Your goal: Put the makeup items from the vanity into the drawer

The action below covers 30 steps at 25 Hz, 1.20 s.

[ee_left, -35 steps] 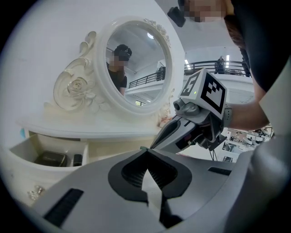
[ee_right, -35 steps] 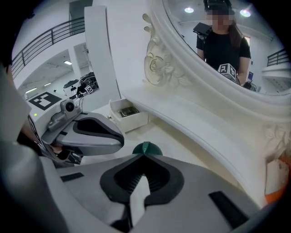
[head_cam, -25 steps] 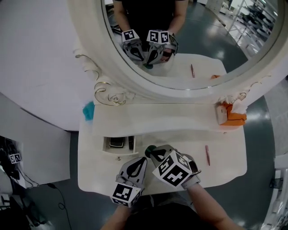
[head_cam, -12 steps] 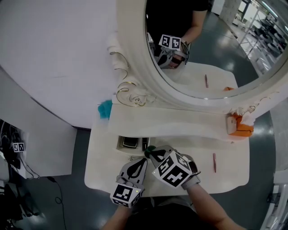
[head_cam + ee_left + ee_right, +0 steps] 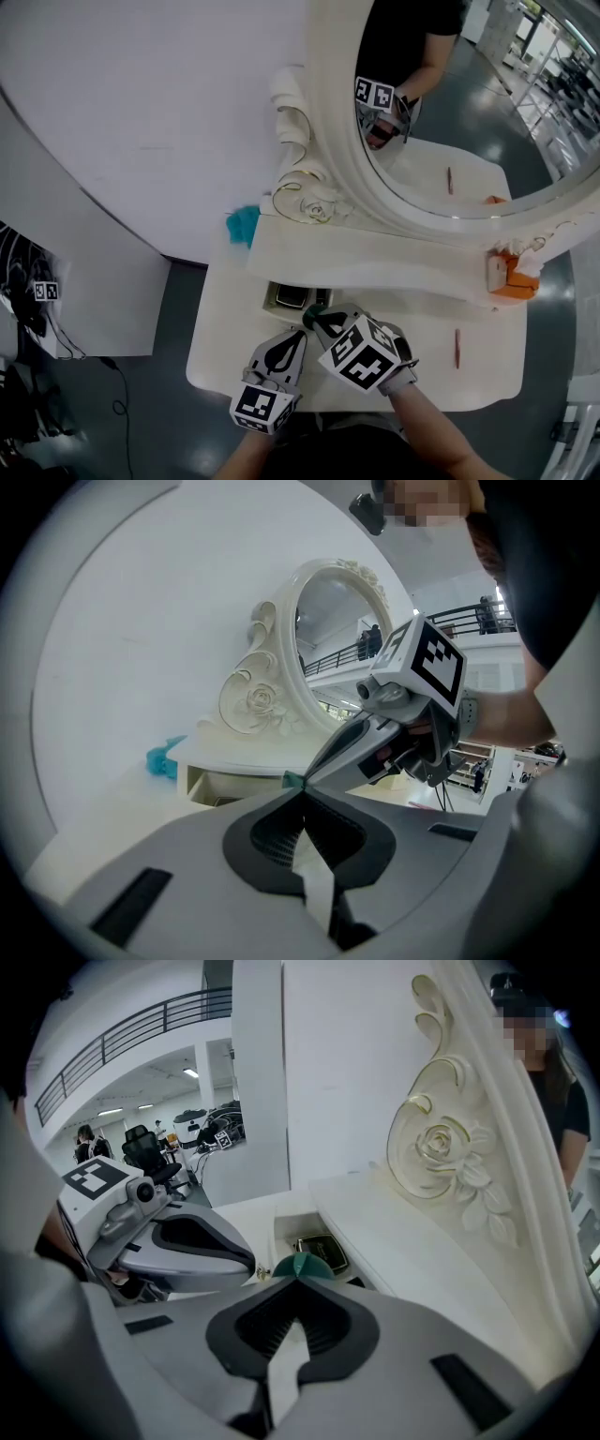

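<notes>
by the front of the small open white vanity drawer [image 5: 270, 296], right gripper [image 5: 298, 1281] is pinching a small dark-green round makeup item [image 5: 300, 1264] in its jaws; left gripper [image 5: 302, 792] jaws are pressing together, empty. placing step, likely; next is calling for lowering inside, then spreading the jaws.

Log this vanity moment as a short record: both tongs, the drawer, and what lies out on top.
left tongs: shut, nothing between them, beside the right tongs
right tongs: shut on a small green item, tips near the drawer's front
drawer: open, a dark compact lying inside
vanity top: a slim reddish pencil toward the right
raised shelf, right end: an orange-and-white item; what it is cannot be told
</notes>
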### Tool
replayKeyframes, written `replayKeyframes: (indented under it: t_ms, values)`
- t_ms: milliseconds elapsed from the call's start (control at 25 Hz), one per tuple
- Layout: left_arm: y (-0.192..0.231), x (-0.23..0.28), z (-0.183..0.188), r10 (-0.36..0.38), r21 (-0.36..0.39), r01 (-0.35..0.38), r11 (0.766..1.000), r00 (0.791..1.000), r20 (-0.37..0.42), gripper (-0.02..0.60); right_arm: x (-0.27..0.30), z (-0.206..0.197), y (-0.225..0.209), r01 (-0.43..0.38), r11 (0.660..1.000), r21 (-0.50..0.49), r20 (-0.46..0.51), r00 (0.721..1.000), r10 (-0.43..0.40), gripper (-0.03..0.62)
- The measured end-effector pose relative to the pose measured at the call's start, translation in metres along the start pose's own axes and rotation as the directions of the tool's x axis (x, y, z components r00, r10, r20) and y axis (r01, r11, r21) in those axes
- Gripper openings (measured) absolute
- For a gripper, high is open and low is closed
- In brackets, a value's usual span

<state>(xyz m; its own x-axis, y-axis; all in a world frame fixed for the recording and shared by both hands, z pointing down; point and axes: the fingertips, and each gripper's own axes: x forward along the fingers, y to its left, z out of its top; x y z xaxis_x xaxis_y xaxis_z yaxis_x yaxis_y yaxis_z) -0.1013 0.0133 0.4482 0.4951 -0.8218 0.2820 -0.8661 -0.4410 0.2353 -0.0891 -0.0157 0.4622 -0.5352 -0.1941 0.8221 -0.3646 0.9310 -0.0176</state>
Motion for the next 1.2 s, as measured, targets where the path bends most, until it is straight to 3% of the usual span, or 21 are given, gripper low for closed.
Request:
replayKeyframes:
  t_ms: [1200]
  values:
    - [0.055,-0.005,0.003,0.053,-0.035,-0.053,0.998,0.999,-0.005,0.014,0.046,0.026,-0.004,-0.047,0.999,-0.002,-0.057,0.997,0.047,0.021]
